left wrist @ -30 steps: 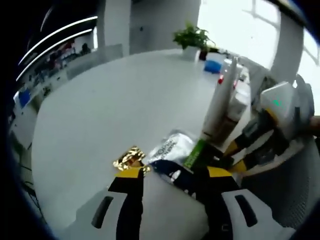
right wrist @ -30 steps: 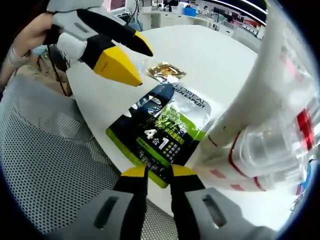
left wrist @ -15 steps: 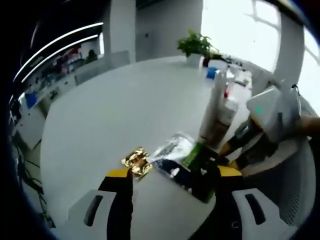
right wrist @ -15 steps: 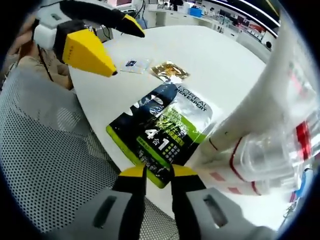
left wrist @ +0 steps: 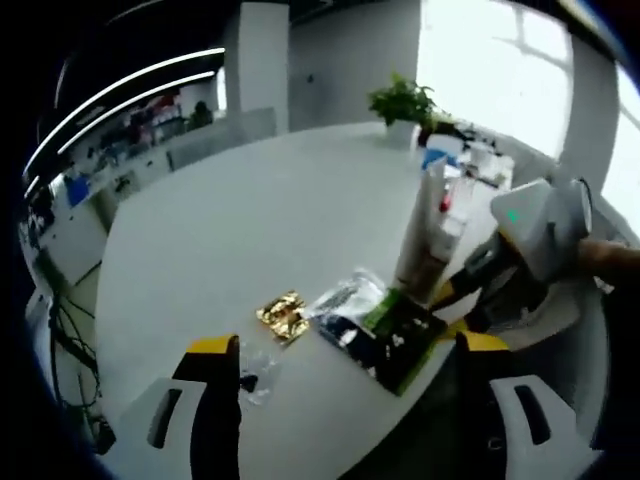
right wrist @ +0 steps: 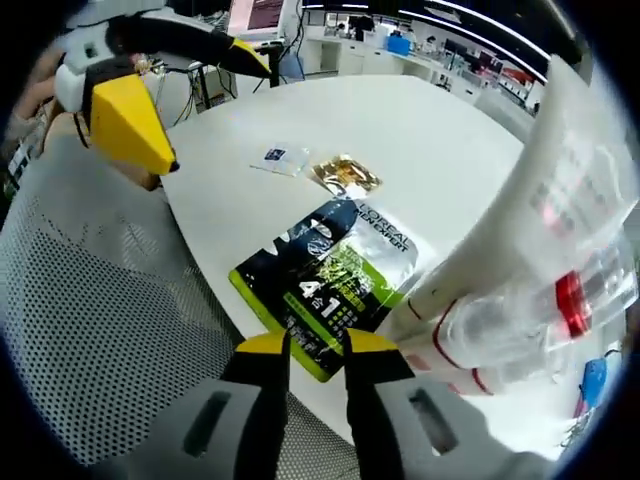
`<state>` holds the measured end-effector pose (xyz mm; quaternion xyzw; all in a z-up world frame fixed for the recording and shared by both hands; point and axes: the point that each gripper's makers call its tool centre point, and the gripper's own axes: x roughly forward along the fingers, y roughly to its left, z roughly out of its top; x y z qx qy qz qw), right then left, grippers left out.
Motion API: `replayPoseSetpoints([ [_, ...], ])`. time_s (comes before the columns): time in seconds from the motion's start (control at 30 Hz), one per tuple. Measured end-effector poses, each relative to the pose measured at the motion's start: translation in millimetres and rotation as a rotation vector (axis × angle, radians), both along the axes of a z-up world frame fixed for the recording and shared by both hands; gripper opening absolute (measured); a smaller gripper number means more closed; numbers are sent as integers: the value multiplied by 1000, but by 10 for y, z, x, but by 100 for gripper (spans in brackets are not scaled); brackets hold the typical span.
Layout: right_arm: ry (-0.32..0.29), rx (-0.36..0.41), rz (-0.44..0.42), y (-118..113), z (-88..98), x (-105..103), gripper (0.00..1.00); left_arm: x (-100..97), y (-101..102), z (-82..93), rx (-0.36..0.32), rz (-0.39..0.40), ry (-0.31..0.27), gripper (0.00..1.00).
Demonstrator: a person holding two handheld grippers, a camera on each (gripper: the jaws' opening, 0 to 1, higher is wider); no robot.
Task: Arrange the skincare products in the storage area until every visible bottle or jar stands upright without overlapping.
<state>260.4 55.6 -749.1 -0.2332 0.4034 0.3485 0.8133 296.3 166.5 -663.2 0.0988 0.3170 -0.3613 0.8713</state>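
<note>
Sachets: one dark pouch (right wrist: 325, 285), one gold sachet (right wrist: 346, 174), one clear sachet (right wrist: 275, 159).

black-and-green sachet (right wrist: 327, 283): lying flat at the counter (right wrist: 440, 150) edge | gold sachet (right wrist: 345, 173): flat, just beyond it | small clear packet (right wrist: 277, 158): flat beside gold one | white tube (left wrist: 421, 230): upright | clear bottles (right wrist: 520, 310): red-banded, clustered beside tube

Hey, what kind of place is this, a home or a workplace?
Probably an open-plan office or lab: a large white table with a potted plant, rows of desks under strip lights, and a mesh chair.
</note>
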Motion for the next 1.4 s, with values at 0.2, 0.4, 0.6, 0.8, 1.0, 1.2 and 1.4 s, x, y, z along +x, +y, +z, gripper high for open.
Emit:
replayPoseSetpoints([
  [0.2, -46, 41, 14, 23, 235, -4, 23, -82, -14, 64, -28, 10, 3, 97],
  [0.4, -105, 69, 26, 42, 468, -9, 25, -137, 64, -7, 0, 51, 48, 97],
  [0.6, -159, 123, 26, 34, 724, -30, 27, -183, 89, 96, -43, 73, 37, 97],
  [0.8, -229, 149, 5, -56, 948, -18, 37, -224, 175, 134, -34, 114, 21, 97],
  [1.0, -279, 169, -34, -202, 1094, 17, 48, -290, 194, 179, -34, 136, 9, 97],
  [1.2, -318, 182, -81, -377, 1180, 43, 65, -320, 195, 183, -30, 147, 5, 97],
  [1.4, -344, 182, -126, -568, 1205, 56, 78, -363, 180, 194, -28, 158, 2, 97],
])
